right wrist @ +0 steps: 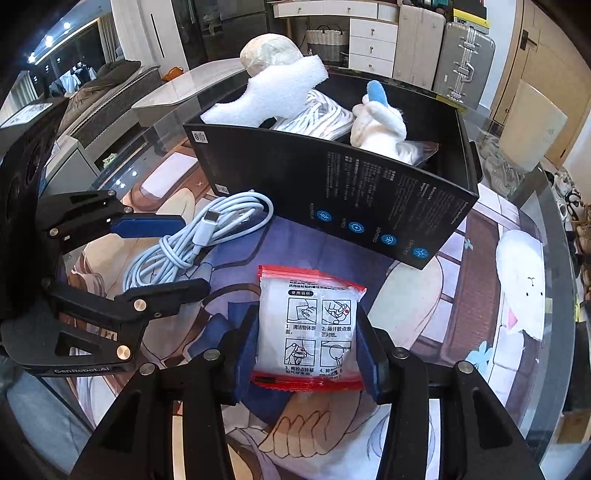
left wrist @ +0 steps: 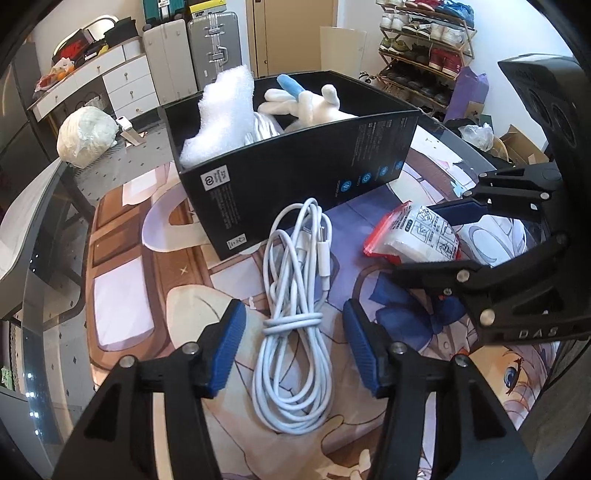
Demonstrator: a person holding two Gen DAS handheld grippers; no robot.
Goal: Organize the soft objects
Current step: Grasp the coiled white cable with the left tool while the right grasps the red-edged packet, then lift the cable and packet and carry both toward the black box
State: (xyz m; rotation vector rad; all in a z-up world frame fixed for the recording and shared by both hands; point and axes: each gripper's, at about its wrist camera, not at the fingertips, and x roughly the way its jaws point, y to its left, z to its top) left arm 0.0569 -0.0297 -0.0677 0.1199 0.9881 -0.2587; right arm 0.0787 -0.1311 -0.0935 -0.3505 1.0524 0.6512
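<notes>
Packet (right wrist: 308, 326) lying on counter (right wrist: 461, 332) before box (right wrist: 369, 195), right gripper (right wrist: 306, 354) pressing on its sides. Cable (left wrist: 295, 314) sitting untouched between left gripper (left wrist: 293, 350) pads, spread apart. Risk: slick wrapper slipping during lift; loose cable loops snagging box edge.

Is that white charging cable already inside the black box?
No, the bundled white cable lies on the printed mat in front of the black box, between the open fingers of the left gripper.

White drawers (left wrist: 127, 83); suitcases (left wrist: 192, 51); shoe rack (left wrist: 424, 48); wooden door (left wrist: 291, 33)
</notes>
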